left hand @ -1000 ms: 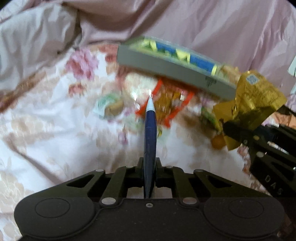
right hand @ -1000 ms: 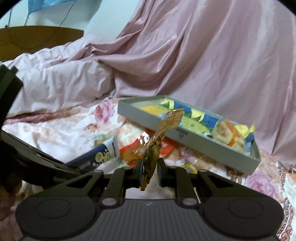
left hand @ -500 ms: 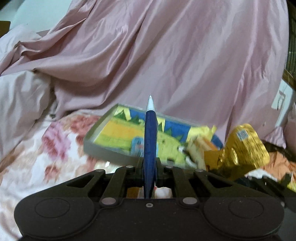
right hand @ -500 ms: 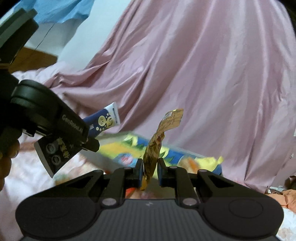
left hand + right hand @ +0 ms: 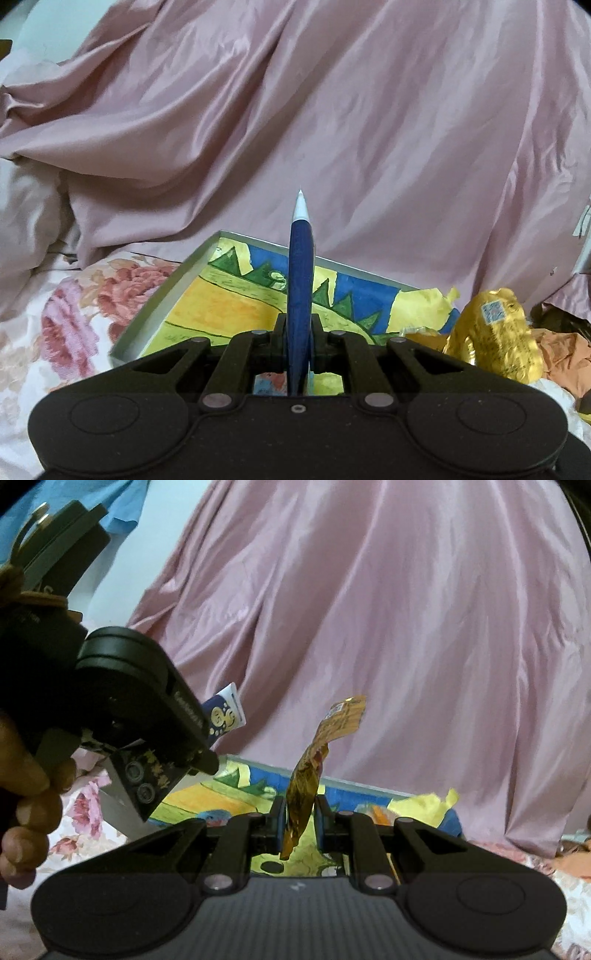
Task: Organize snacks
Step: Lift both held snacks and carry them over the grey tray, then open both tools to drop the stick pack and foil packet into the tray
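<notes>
While both grippers hover over the shallow grey tray (image 5: 155,306), the left gripper (image 5: 300,325) pinches a blue snack packet (image 5: 301,280) and the right gripper (image 5: 299,812) a gold packet (image 5: 306,786). Each should probably sink low over bare tray floor before letting go.

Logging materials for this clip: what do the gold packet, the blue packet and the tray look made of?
Gold packet: crinkled metallic foil or film, shiny creases. Blue packet: smooth glossy plastic film, white sealed end. Tray: seemingly thin grey cardboard, matte walls, a colourful printed picture inside.
</notes>
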